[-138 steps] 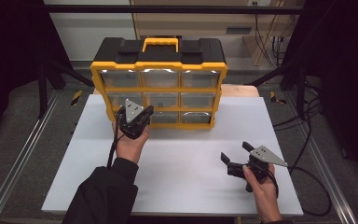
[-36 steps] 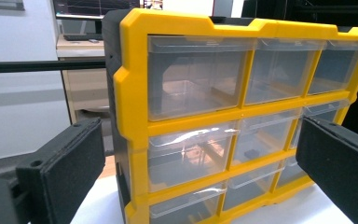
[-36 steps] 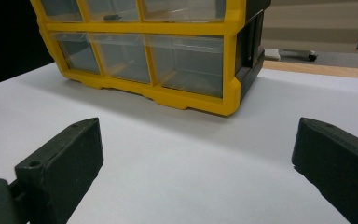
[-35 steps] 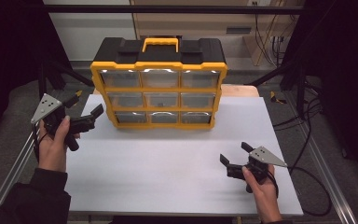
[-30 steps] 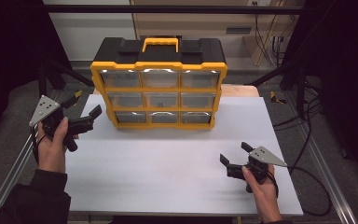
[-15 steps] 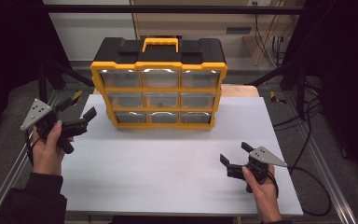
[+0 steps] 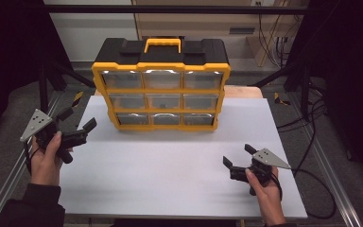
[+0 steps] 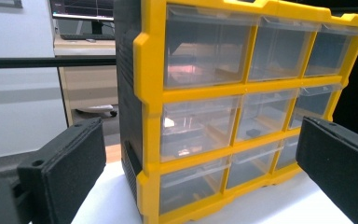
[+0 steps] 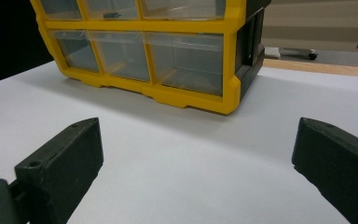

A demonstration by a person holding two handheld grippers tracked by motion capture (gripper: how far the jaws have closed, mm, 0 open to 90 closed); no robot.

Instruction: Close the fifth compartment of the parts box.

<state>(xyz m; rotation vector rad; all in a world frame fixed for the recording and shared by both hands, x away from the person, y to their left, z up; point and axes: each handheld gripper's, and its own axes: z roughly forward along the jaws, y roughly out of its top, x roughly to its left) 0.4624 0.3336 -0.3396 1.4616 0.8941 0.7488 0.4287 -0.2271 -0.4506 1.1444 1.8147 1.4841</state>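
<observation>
High view: we see the yellow-and-black plastic drawer organizer (image 7: pixel 161 85) standing upright at the far middle of the matte white table (image 7: pixel 170 165), nine clear drawers facing us, a yellow handle on top. Left gripper (image 7: pixel 78 126) hangs off the table's left edge, jaws spread, holding nothing. Right gripper (image 7: pixel 238 156) rests low near the right front, jaws apart and empty.

Left gripper view: blocky black jaws wide apart; the organizer's glossy clear drawers are close ahead, seen at an angle.

Right gripper view: jaws wide apart over bare white surface; the organizer's bottom drawer row lies beyond.
</observation>
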